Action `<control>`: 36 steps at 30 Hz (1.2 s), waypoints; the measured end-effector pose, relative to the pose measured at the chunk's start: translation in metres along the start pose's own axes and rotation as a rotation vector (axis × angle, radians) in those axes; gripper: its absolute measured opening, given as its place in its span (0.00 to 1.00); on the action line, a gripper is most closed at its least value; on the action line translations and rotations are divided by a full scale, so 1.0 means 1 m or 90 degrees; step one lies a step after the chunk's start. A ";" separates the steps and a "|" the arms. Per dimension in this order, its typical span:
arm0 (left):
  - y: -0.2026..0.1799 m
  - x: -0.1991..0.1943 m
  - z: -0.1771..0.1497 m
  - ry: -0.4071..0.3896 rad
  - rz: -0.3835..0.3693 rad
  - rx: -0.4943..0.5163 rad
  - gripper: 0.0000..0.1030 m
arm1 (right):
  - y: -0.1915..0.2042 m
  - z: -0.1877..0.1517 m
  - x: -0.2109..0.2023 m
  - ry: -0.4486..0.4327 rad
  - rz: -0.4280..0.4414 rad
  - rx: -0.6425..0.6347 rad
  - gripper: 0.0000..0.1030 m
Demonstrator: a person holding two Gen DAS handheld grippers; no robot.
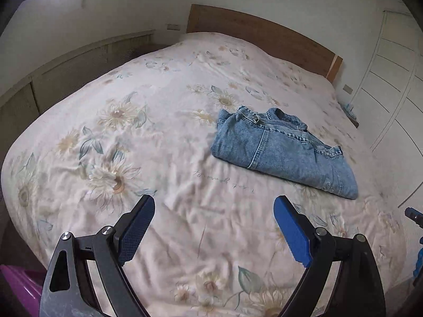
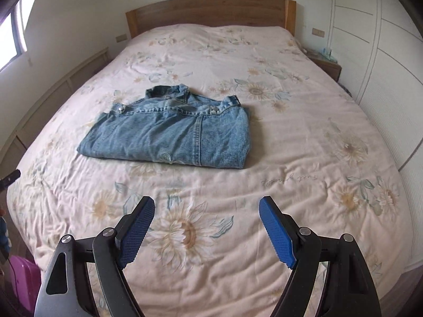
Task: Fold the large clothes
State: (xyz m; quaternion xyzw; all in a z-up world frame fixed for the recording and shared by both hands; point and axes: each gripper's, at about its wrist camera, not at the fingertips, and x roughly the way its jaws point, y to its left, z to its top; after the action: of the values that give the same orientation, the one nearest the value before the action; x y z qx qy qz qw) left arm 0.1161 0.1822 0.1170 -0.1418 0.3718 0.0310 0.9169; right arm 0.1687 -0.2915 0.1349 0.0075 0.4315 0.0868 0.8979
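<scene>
At the far left of the right wrist view a window (image 2: pixel 12 37) lets in daylight, and a low pale cabinet (image 2: pixel 53 97) runs along the wall beside the bed. A purple plastic box (image 2: pixel 23 277) sits on the floor at the bed's near left corner. The bedspread (image 2: pixel 290 132) is pale pink cotton, rumpled into soft creases and printed with large sunflowers and grey-green leaves. A wooden headboard (image 2: pixel 208 10) with a gently curved top closes the far end.

The denim jacket (image 2: pixel 171 129) lies folded into a thick rectangle on the middle of the bed, left of centre in this view, collar away from the camera, metal snaps showing. Nothing lies between it and the tongs.

The left gripper (image 1: pixel 214 227) hangs above the bedspread with jaws spread wide and nothing between its blue ribbed pads; the jacket (image 1: pixel 283 153) lies ahead to its right. The right gripper (image 2: pixel 206 227) is likewise wide open and empty.

Right of the bed stand a small wooden nightstand (image 2: pixel 327 64) and a white panelled wardrobe (image 2: pixel 383 52).
</scene>
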 end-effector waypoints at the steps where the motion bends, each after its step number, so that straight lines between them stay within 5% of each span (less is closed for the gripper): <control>1: 0.005 -0.008 -0.004 -0.004 0.001 -0.005 0.87 | 0.003 -0.003 -0.009 -0.006 0.004 -0.002 0.80; 13: 0.005 -0.054 -0.016 -0.019 -0.041 -0.025 0.87 | 0.019 -0.014 -0.062 -0.064 0.032 -0.008 0.80; 23: -0.013 0.025 -0.012 0.066 -0.071 -0.081 0.87 | -0.003 -0.022 -0.001 -0.023 0.014 -0.015 0.80; 36: -0.003 0.165 0.024 0.110 -0.128 -0.245 0.86 | -0.022 0.002 0.102 0.034 0.012 -0.013 0.80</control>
State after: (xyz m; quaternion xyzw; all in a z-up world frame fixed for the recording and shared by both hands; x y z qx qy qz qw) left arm 0.2519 0.1784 0.0202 -0.3526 0.4202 -0.0020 0.8361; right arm 0.2362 -0.2966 0.0559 0.0000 0.4543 0.1001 0.8852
